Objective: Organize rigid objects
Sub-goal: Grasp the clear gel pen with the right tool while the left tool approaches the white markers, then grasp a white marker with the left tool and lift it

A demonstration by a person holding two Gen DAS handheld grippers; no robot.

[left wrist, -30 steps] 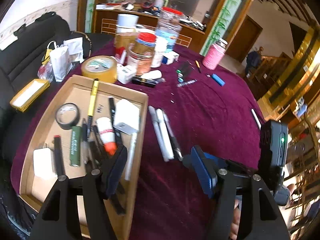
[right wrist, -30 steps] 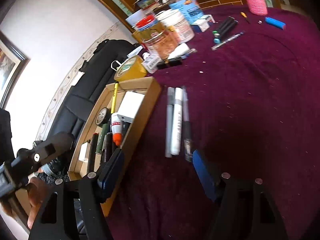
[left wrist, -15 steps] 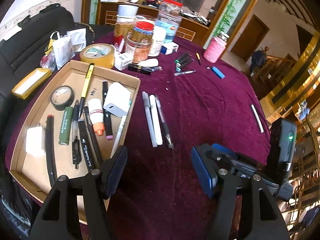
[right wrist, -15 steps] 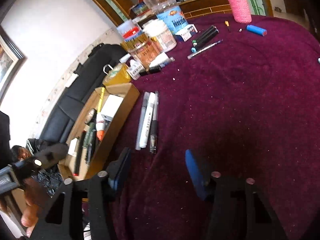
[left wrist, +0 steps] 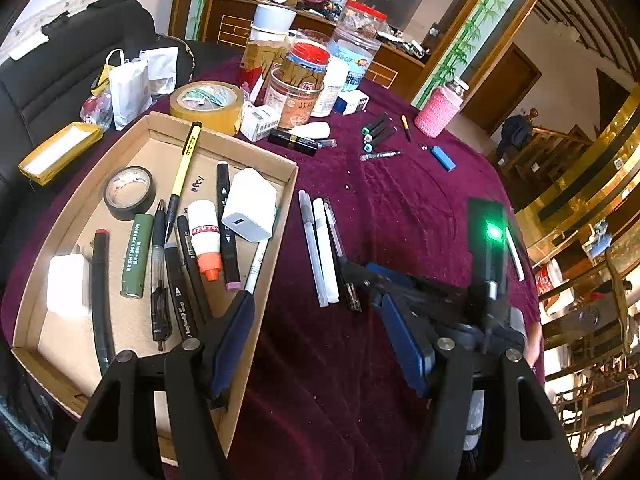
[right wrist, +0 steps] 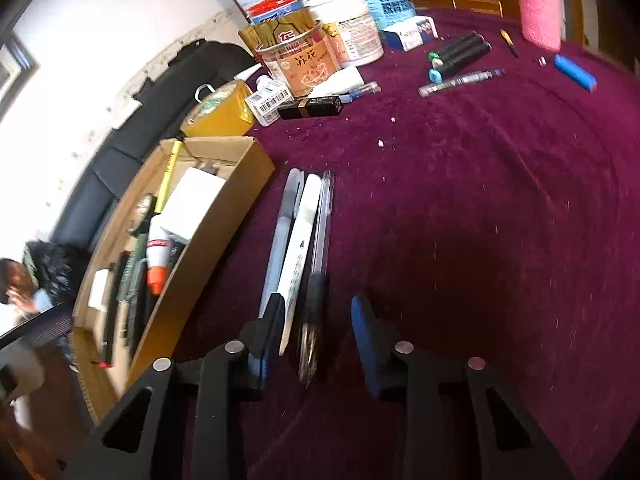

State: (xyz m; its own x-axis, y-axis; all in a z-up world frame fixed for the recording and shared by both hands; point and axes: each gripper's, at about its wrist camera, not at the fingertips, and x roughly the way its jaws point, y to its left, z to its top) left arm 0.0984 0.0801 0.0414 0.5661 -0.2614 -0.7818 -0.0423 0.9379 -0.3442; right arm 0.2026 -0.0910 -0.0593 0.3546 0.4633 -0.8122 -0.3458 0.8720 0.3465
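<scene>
While your left gripper (left wrist: 316, 340) hangs with its jaws apart and empty over the right wall of the cardboard tray (left wrist: 276, 216), that wall's edge runs just left of three pens lying side by side on the maroon tablecloth (right wrist: 500, 220). Your right gripper (right wrist: 316, 328) has just been closing; its jaws straddle the near ends of the white marker (right wrist: 298, 248) and the clear pen (right wrist: 320, 232), pads not yet pressing, while the grey pen (right wrist: 280, 232) lies just outside the left finger. Right of the pens, the cloth is open; jars (right wrist: 300, 60) crowd the far edge.
</scene>
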